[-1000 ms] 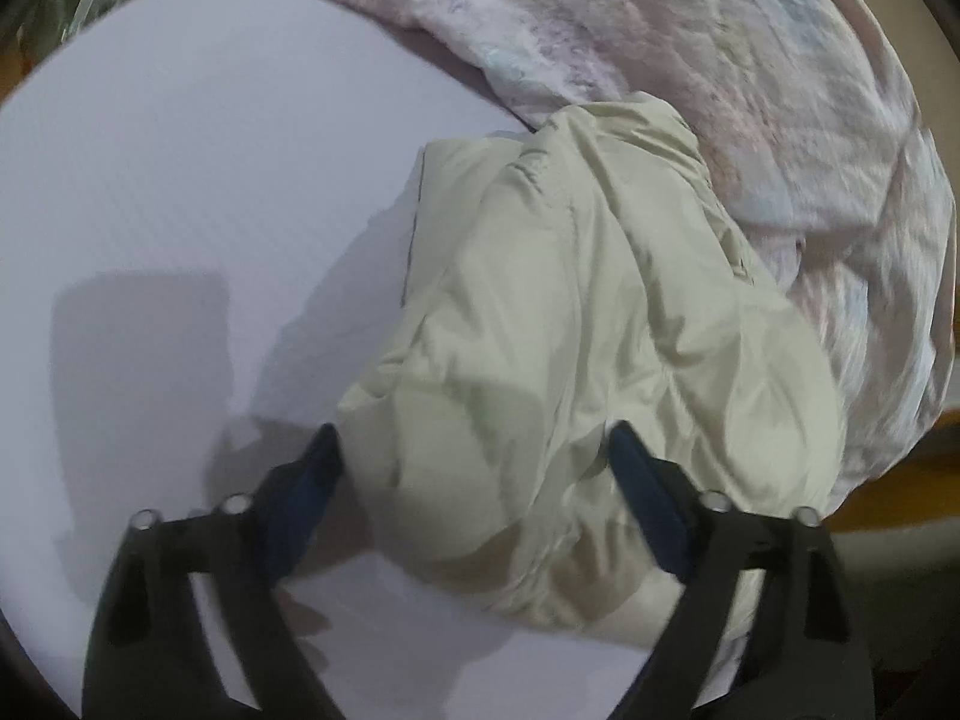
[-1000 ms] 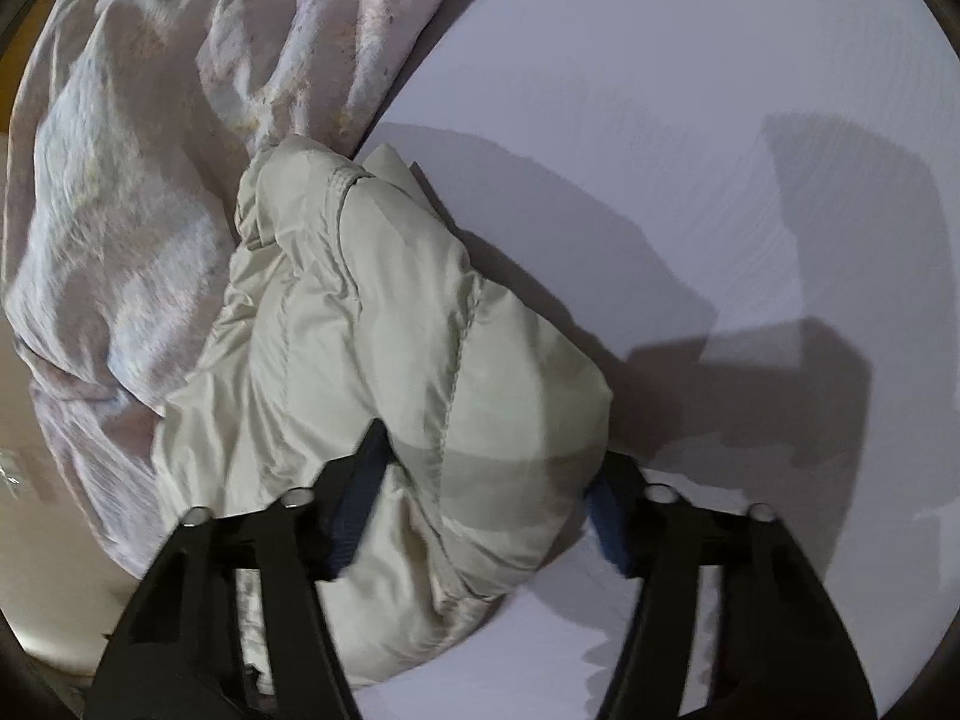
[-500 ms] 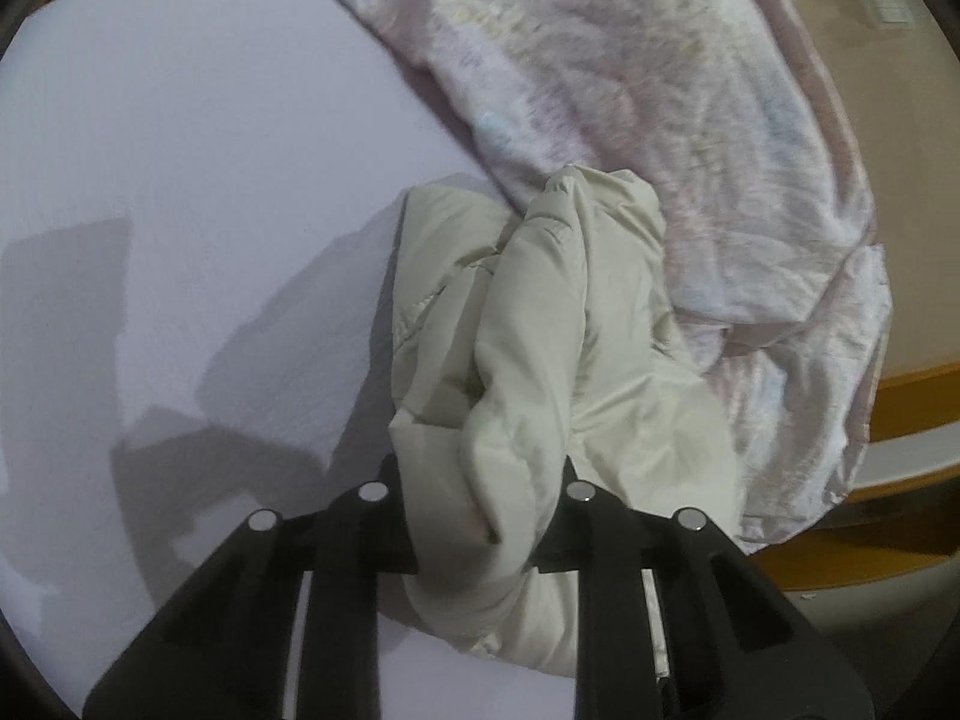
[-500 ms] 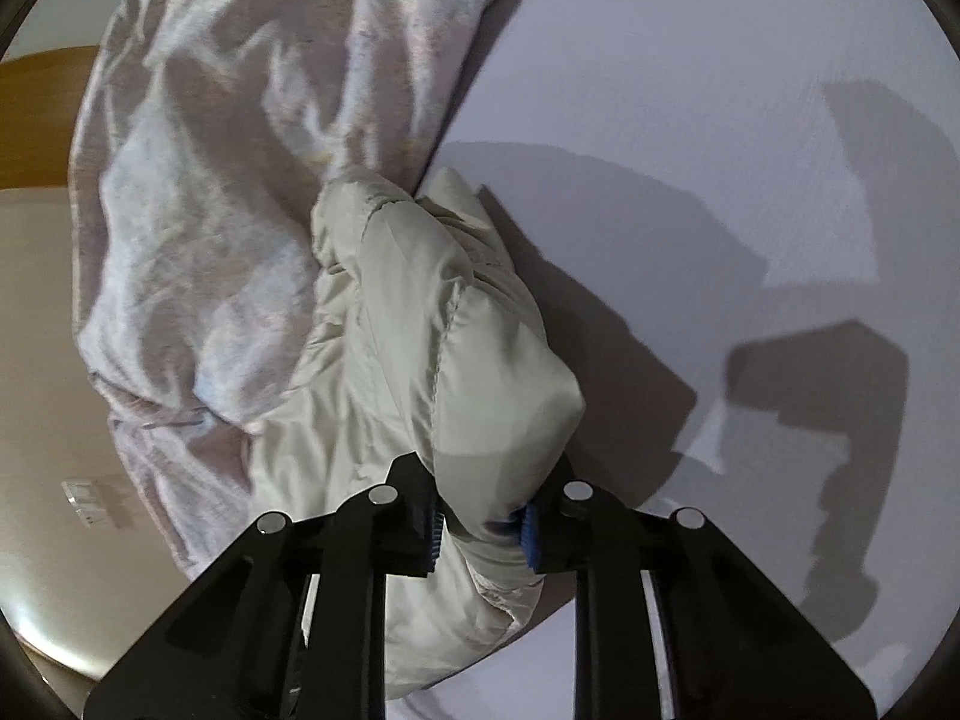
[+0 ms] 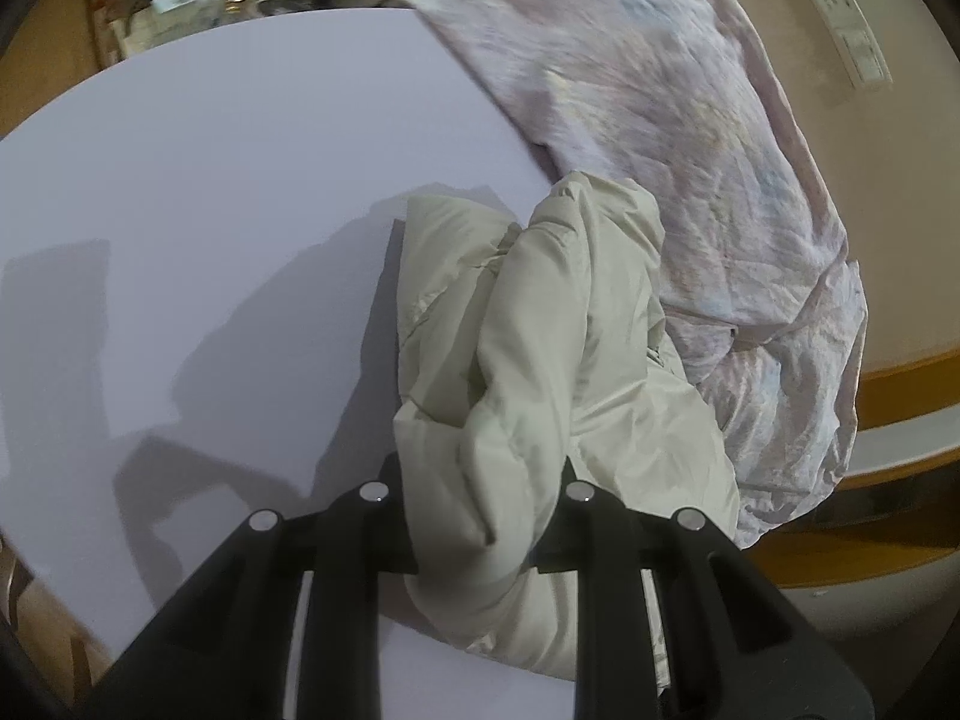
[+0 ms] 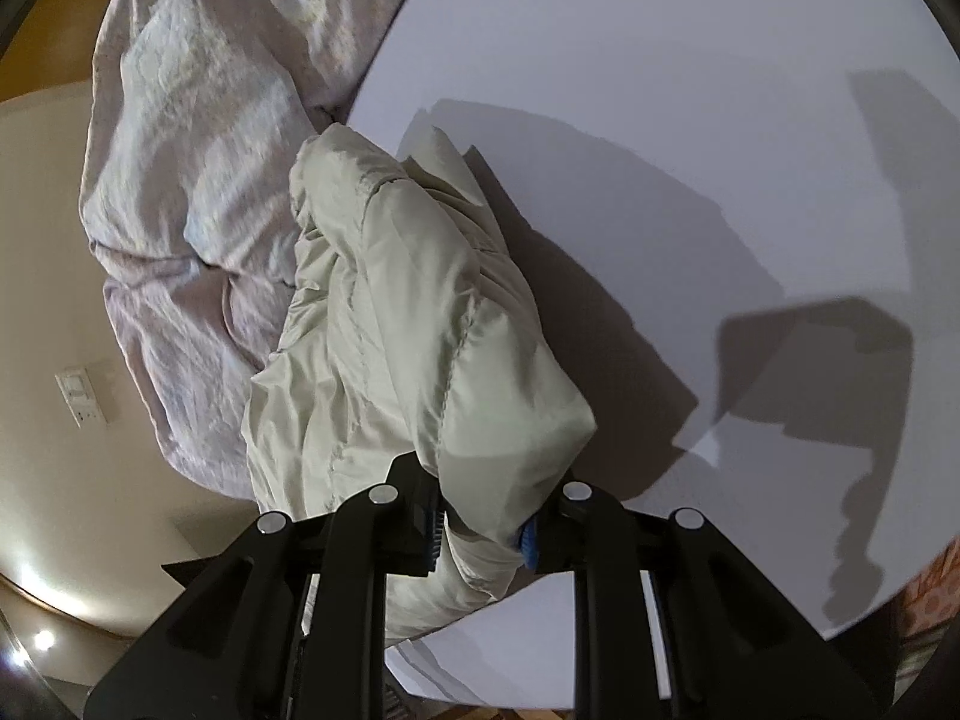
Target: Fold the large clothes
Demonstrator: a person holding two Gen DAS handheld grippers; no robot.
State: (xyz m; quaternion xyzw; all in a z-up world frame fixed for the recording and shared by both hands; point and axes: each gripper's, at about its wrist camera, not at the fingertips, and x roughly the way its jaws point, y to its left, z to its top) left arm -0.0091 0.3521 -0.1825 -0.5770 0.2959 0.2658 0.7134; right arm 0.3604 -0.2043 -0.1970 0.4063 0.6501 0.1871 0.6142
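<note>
A cream padded jacket (image 5: pixel 540 348) lies bunched at the edge of a white bed surface (image 5: pixel 210 192). My left gripper (image 5: pixel 480 516) is shut on a fold of the jacket and holds it raised. In the right wrist view the same jacket (image 6: pixel 408 324) hangs from my right gripper (image 6: pixel 486 522), which is shut on another fold of it. The jacket's far end rests against a crumpled pale pink quilt (image 5: pixel 690 138).
The pink quilt (image 6: pixel 198 150) lies heaped along the bed's edge beside the jacket. A beige wall with a switch plate (image 5: pixel 846 30) stands behind it. A wooden ledge (image 5: pixel 888 396) runs at the right. The white surface (image 6: pixel 690 120) stretches away on the other side.
Both grippers have closed on the jacket and lifted it. The jacket now hangs bunched and narrower, raised off the white surface.
</note>
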